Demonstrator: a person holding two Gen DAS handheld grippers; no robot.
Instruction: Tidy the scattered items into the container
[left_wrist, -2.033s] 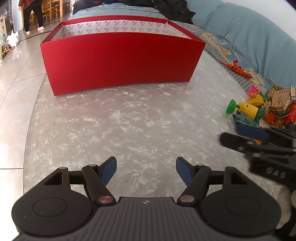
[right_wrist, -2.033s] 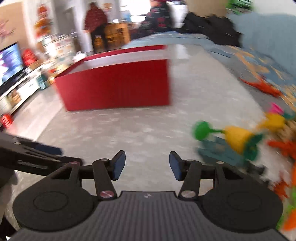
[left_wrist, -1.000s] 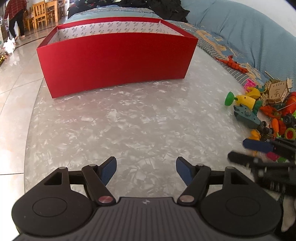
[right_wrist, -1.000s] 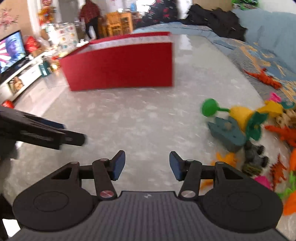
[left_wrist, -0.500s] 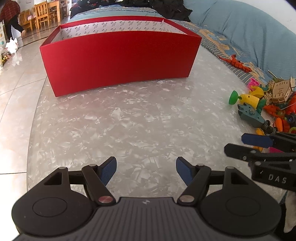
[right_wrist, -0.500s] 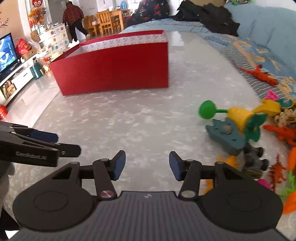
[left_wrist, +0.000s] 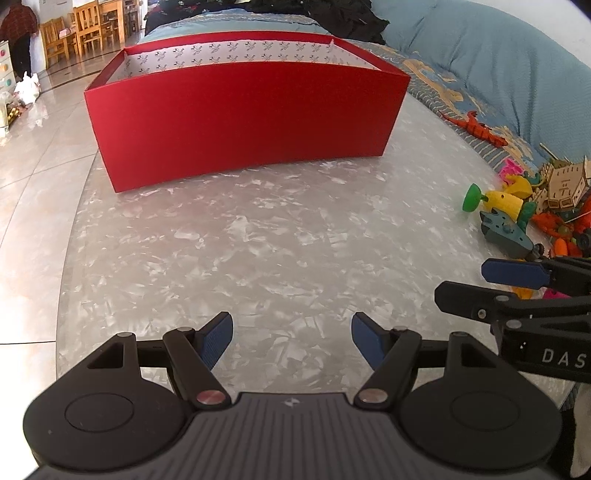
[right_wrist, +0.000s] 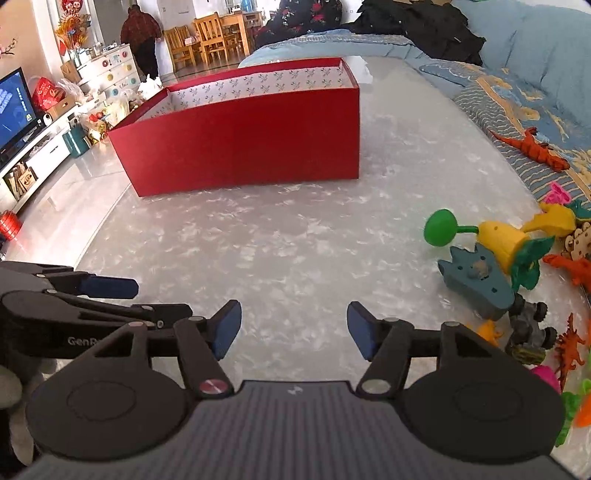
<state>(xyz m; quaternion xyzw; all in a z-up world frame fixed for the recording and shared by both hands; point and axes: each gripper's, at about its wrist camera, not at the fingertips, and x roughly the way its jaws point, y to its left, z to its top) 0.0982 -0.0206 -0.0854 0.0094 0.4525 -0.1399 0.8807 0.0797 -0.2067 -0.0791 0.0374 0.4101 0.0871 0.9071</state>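
A large red box (left_wrist: 243, 122) with a white patterned lining stands open at the far side of the marbled table; it also shows in the right wrist view (right_wrist: 240, 144). Scattered toys lie at the right: a yellow and green plant toy (right_wrist: 495, 236), a grey-blue toy (right_wrist: 476, 280), a small dark truck (right_wrist: 528, 332), orange dinosaurs (right_wrist: 569, 266) and a wooden model house (left_wrist: 565, 184). My left gripper (left_wrist: 291, 339) is open and empty over the near table. My right gripper (right_wrist: 293, 326) is open and empty, left of the toy pile.
An orange lizard toy (right_wrist: 532, 147) lies on the blue patterned cushion (right_wrist: 524, 96) beyond the table's right edge. The table's left edge drops to a tiled floor (left_wrist: 33, 155). A person (right_wrist: 142, 40) stands by chairs far behind.
Both grippers have drifted slightly; the right gripper has swung a little left, away from the toy pile. Both stay open and empty. The far person has walked on.
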